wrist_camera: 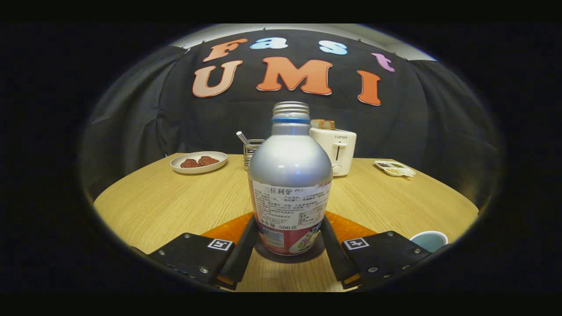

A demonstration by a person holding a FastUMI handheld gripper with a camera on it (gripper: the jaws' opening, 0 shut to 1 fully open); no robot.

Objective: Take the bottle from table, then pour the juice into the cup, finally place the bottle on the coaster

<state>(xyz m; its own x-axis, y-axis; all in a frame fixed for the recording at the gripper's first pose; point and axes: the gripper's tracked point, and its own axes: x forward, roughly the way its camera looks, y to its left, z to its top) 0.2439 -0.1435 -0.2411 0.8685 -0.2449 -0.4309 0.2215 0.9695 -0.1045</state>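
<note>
Your tool [287, 239] pinches the bottle [290, 184], upright on the tabletop [167, 202] near edge | cap off | cup [428, 240] right | pour, coaster placement remain.

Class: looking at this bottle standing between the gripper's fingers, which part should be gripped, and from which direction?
Grip the bottle low on its straight labelled body, approaching level from the front. It stands upright, its shoulder rounds inward above, and the gripper already has a finger on each side.
</note>
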